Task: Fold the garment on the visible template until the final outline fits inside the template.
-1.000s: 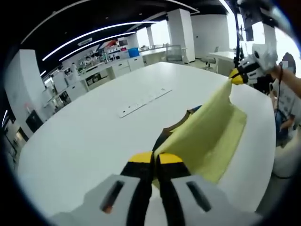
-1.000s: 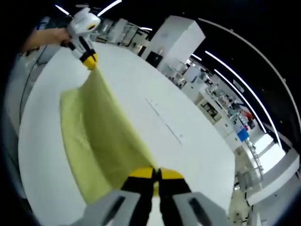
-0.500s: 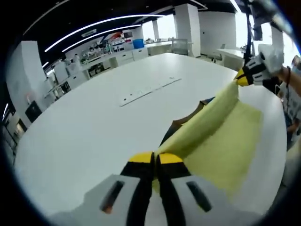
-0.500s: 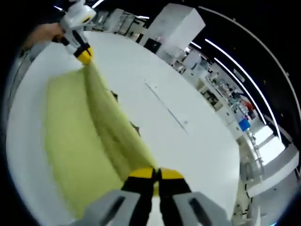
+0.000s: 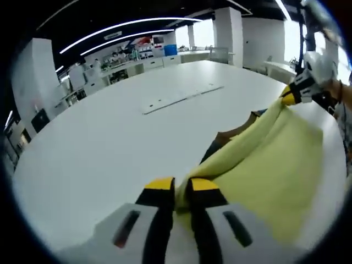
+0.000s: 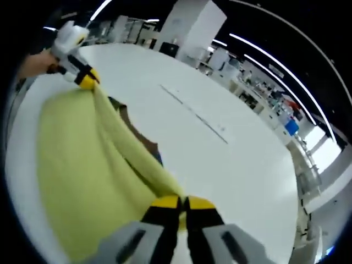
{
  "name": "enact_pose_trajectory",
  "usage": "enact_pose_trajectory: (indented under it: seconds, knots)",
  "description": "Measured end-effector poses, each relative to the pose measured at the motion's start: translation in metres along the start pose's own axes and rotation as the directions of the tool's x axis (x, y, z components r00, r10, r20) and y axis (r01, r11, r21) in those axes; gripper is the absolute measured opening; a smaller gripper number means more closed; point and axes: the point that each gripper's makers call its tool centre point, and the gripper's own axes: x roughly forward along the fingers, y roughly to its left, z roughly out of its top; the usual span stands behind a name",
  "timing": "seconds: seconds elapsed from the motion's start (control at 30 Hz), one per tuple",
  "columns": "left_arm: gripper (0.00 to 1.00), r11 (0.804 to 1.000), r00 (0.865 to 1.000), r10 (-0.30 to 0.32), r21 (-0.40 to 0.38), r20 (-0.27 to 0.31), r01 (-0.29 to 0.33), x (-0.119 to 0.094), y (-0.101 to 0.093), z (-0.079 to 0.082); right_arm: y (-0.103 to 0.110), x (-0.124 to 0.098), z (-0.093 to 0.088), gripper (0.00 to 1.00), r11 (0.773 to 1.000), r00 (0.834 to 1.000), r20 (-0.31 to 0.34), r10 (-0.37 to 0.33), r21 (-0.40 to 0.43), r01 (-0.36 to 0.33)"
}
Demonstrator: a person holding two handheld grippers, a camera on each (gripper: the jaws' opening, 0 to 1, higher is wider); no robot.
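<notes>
Left gripper view: left gripper (image 5: 181, 187) pinches the yellow garment (image 5: 269, 165) edge; cloth stretches across to the right gripper (image 5: 290, 97), over the white table (image 5: 110, 143) and a dark template (image 5: 231, 135).
Right gripper view: right gripper (image 6: 181, 202) clamps the garment (image 6: 82, 159); left gripper (image 6: 85, 80) grips the far corner.

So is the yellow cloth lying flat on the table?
No, the yellow cloth is stretched between the right gripper and left gripper, held up.
</notes>
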Motion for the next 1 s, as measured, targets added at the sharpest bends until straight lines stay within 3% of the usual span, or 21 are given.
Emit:
enact_pose_trajectory:
  seconds: [0.23,0.3,0.43,0.63,0.7,0.87,0.9,1.0]
  knots:
    - [0.14,0.995,1.000,-0.002,0.100,0.014,0.001,-0.006,0.002,0.000,-0.008,0.000,-0.007,0.09,0.997,1.000,-0.015,-0.024,0.066,0.025]
    - [0.13,0.992,1.000,0.006,0.126,0.016,-0.008,-0.009,0.005,0.000,-0.011,-0.003,-0.002,0.12,0.993,0.999,0.030,-0.023,0.113,0.020]
    - [0.12,0.985,0.999,0.035,0.169,0.023,-0.038,-0.022,0.010,0.000,-0.012,-0.012,-0.004,0.16,0.994,0.999,0.027,-0.029,0.105,0.026]
    - [0.13,0.974,1.000,0.016,0.225,0.013,-0.019,-0.030,0.006,-0.005,-0.011,-0.014,-0.005,0.19,0.995,0.999,0.043,-0.031,0.101,0.026]
    - [0.14,0.955,1.000,0.020,0.297,-0.004,-0.018,-0.030,0.005,-0.009,-0.012,-0.012,-0.010,0.21,0.997,0.999,0.014,-0.050,0.052,0.049]
    - [0.15,0.904,0.997,0.063,0.425,-0.032,-0.044,-0.019,0.007,-0.015,-0.009,-0.007,-0.010,0.27,0.997,0.998,0.023,-0.050,0.056,0.049]
    - [0.14,0.884,0.997,0.069,0.464,-0.023,-0.050,-0.017,0.008,-0.013,-0.009,-0.005,-0.012,0.27,0.997,0.998,0.022,-0.053,0.061,0.051]
    - [0.13,0.851,0.996,0.077,0.523,-0.036,-0.047,-0.010,0.009,-0.017,-0.010,0.001,-0.018,0.27,0.996,0.998,0.003,-0.065,0.069,0.065]
